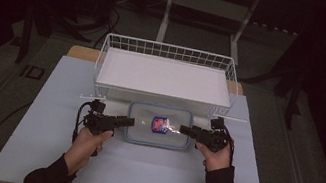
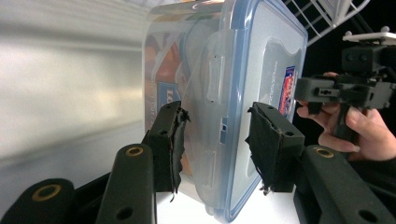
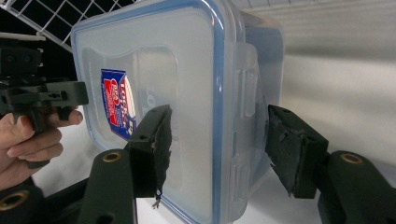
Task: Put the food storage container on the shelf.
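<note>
Container sits flat on the counter just before the wire basket; left gripper and right gripper straddle its side latches, jaws apart. Uneven closing could skew it or pop a latch.

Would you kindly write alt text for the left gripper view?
A clear plastic container with a blue-rimmed lid stands between the left gripper's open black jaws. Beyond it, a hand holds the right gripper near a white wire basket.
</note>
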